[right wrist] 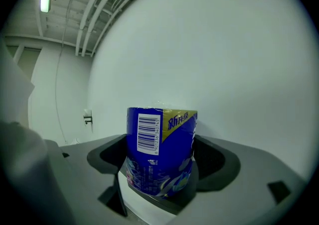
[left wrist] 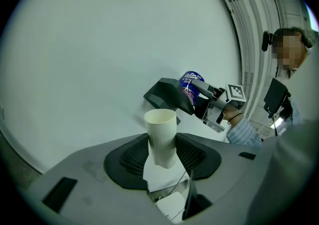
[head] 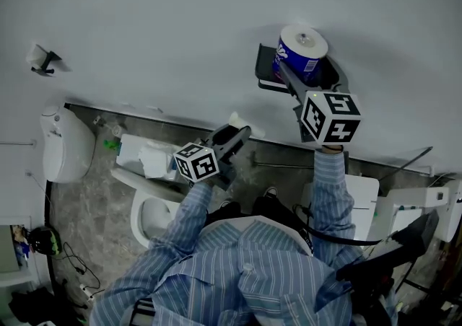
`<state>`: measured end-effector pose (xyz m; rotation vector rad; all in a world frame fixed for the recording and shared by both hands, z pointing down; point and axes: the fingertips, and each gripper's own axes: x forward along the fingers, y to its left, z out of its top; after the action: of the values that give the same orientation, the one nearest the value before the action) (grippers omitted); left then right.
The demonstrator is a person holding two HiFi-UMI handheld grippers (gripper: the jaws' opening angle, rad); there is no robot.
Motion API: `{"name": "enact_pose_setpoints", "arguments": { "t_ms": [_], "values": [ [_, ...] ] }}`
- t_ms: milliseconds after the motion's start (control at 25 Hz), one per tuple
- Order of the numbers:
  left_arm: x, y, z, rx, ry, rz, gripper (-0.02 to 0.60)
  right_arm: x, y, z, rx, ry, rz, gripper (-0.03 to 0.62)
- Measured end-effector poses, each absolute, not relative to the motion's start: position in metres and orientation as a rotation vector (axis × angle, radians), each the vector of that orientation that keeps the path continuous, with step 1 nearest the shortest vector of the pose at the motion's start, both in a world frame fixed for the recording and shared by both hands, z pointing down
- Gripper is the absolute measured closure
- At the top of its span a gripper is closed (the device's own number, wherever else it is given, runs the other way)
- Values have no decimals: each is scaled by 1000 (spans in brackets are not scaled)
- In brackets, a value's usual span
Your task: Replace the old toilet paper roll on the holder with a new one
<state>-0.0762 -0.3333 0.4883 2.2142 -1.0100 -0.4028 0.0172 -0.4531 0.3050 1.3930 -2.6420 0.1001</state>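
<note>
A new toilet paper roll (head: pixel 302 49) in a blue wrapper stands upright on the dark wall holder (head: pixel 266 72). My right gripper (head: pixel 289 76) reaches level to it. In the right gripper view the roll (right wrist: pixel 159 139) stands between the wide jaws of the right gripper (right wrist: pixel 160 169), on the holder's shelf (right wrist: pixel 164 204), with the pads off its sides. My left gripper (left wrist: pixel 162 157) is shut on the old, empty cardboard tube (left wrist: pixel 161 137), which it holds upright and pinched at its lower part. That view also shows the holder (left wrist: pixel 167 94) and the blue roll (left wrist: pixel 189 82) ahead to the right.
Below me are a toilet (head: pixel 148 209) and its tank top with crumpled tissue (head: pixel 153 159). A white unit (head: pixel 65 146) and a small hook (head: pixel 43 60) hang on the wall at left. Another person (left wrist: pixel 286 74) stands at the right of the left gripper view.
</note>
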Motion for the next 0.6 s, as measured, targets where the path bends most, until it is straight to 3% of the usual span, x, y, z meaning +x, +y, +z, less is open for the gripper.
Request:
{"name": "enact_pose_setpoints", "arguments": {
  "t_ms": [600],
  "values": [
    [-74,-319,486,2251,-968,-387,408,25,-443,306,1440,-2634,72,201]
  ]
}}
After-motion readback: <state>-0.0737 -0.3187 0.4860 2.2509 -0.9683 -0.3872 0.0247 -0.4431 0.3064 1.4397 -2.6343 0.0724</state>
